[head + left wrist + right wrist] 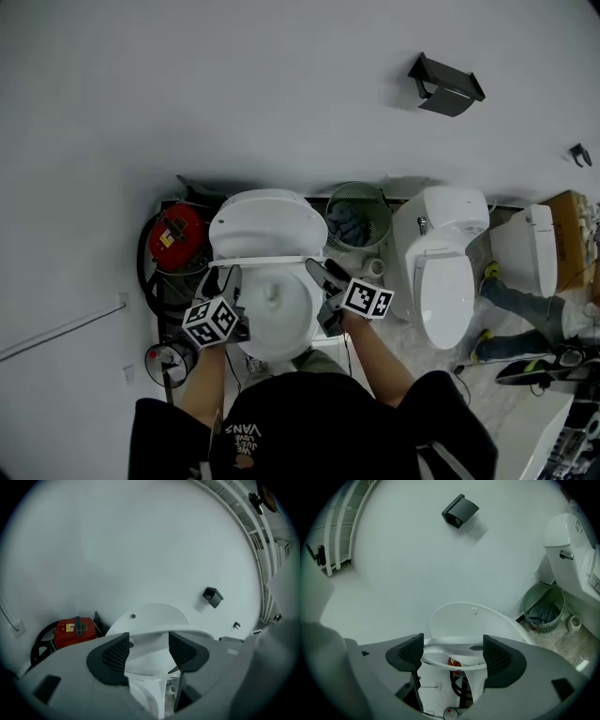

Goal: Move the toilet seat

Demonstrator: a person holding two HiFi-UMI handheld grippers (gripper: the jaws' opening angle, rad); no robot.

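Half the swing is looking done: the left tool [149, 651] and right tool [453, 656] are gripping the toilet seat [262, 260] by its side rims, holding it partway between the left toilet's bowl [278, 314] and its upright lid [261, 220].

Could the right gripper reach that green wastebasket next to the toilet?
Probably yes: the green wastebasket stands just past the right gripper, nothing between them, though the raised toilet seat lies at its jaws.
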